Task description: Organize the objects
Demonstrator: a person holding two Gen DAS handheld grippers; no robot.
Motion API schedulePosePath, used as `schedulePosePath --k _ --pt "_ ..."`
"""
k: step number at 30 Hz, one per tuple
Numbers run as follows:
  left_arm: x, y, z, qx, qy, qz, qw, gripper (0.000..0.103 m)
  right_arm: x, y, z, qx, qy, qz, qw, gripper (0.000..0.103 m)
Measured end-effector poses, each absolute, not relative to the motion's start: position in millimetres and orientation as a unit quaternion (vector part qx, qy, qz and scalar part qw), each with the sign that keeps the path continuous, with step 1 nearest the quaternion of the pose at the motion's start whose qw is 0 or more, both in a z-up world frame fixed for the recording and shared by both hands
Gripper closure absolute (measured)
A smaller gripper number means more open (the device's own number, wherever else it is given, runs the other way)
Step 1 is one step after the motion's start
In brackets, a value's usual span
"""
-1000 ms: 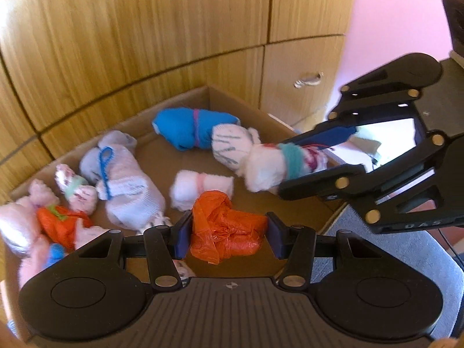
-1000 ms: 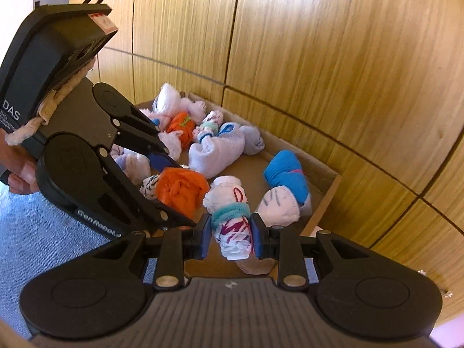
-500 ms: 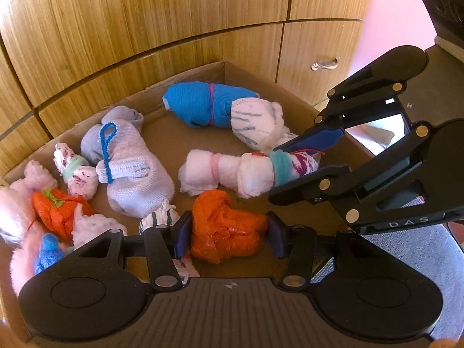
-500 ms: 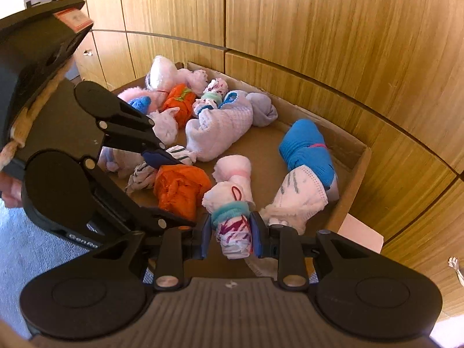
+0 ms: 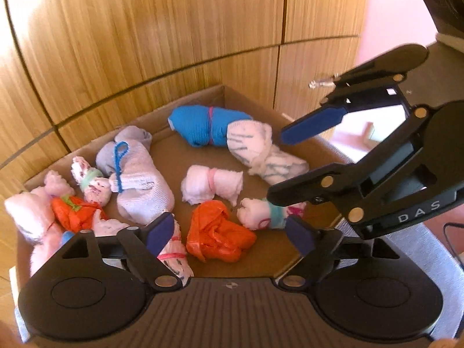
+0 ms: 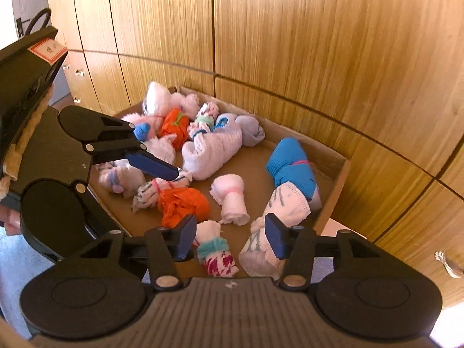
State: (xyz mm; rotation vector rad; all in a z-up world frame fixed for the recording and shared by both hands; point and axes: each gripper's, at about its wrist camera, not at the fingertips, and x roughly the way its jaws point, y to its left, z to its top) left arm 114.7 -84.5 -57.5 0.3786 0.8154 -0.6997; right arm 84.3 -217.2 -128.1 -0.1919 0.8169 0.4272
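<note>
A shallow cardboard box (image 5: 223, 92) holds several rolled sock bundles. My left gripper (image 5: 230, 235) hangs over its near edge with its jaws opening. An orange bundle (image 5: 220, 237) lies on the box floor between the fingers, and neither pad touches it. My right gripper (image 6: 229, 237) is also opening. Below its gap lies a white bundle with a teal band and magenta print (image 6: 216, 252), free of the pads. The same bundle (image 5: 261, 214) shows in the left wrist view beside the right gripper (image 5: 278, 166). One blue-padded finger (image 6: 150, 163) of the left gripper crosses the right wrist view.
Also in the box are a blue roll (image 5: 200, 126), a white striped sock (image 5: 261, 150), a pink-tied white roll (image 5: 208, 187), a lavender bundle (image 5: 136, 182) and a pink and orange cluster (image 5: 58, 214). Wooden cabinet fronts (image 6: 290, 43) rise right behind it. Grey carpet (image 5: 420, 249) lies on the near side.
Both grippers have spread their jaws. The orange bundle and the teal-banded bundle, gripped before, now lie loose on the box floor.
</note>
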Motion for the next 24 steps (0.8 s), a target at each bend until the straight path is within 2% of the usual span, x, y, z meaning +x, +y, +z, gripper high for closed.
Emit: schedulePosePath --k 3,8,11,16,24 --pt "104 -78 -47 0.168 0.379 -0.315 0.853 0.003 71 -220 -119 -0.075 0.379 0.192 0.902 0.048" --pt "81 -68 -30 0.145 0.372 -0.283 0.872 0.001 41 -219 -106 -0.040 0.344 0.144 0.927 0.021" --pt "67 -56 -27 0.130 0.381 -0.262 0.877 0.000 22 -218 -97 -0.022 0.317 0.115 0.941 0.010" --pt "40 -23 -23 0.085 0.378 -0.209 0.898 0.000 -1 -212 -93 0.002 0.297 0.077 0.952 0.005" --pt "24 24 -7 0.011 0.354 -0.127 0.927 0.000 -24 -184 -108 0.014 0.301 0.077 0.950 0.005"
